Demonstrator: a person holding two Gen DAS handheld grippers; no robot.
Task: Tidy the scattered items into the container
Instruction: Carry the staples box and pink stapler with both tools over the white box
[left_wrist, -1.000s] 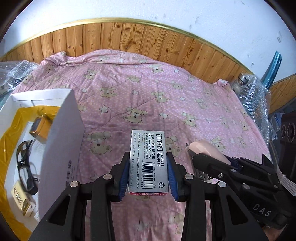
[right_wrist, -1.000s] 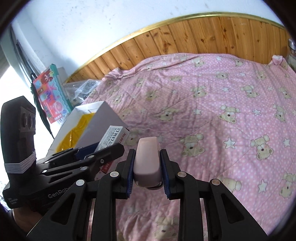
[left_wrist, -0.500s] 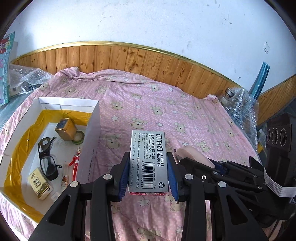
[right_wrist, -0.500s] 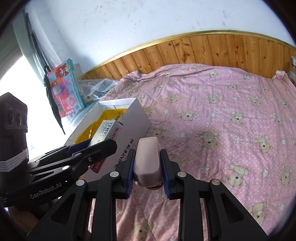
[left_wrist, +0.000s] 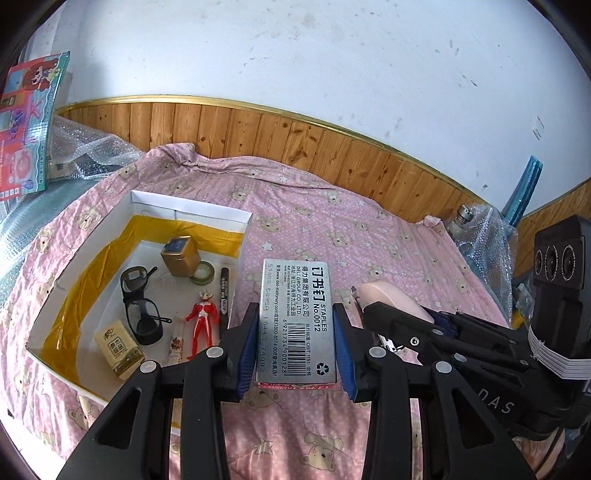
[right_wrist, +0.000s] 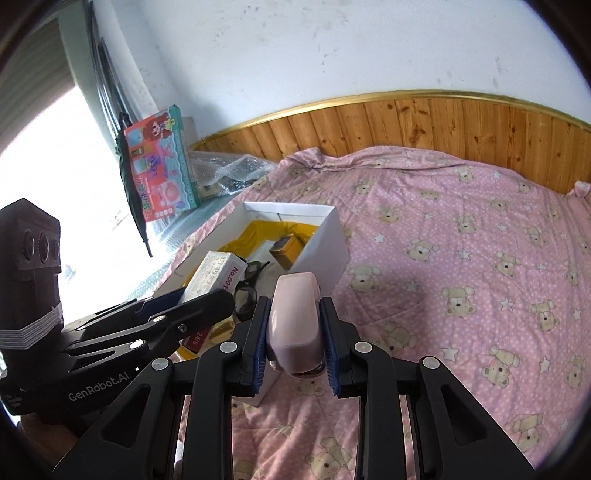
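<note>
My left gripper (left_wrist: 295, 350) is shut on a silver staples box (left_wrist: 296, 317), held above the pink quilt just right of the white container (left_wrist: 243, 236). Inside the container lie black glasses (left_wrist: 138, 299), a gold tin (left_wrist: 180, 254), a tape roll (left_wrist: 202, 274), a marker (left_wrist: 224, 295), a red toy figure (left_wrist: 201, 319) and a small yellow carton (left_wrist: 120, 349). My right gripper (right_wrist: 294, 339) is shut on a pink stapler (right_wrist: 294, 317), close beside the left gripper (right_wrist: 207, 306) and near the container's (right_wrist: 328, 243) right wall.
A pink bear-print quilt (right_wrist: 461, 277) covers the bed, bounded by a wooden wainscot (left_wrist: 258, 125). Bubble wrap (left_wrist: 85, 155) and a colourful toy box (right_wrist: 160, 162) sit at the far left. More bubble wrap with a bottle (left_wrist: 476, 229) lies at the right edge.
Both grippers have risen and pulled back with their loads still held. The container has come fully into view on the left, showing its contents.
</note>
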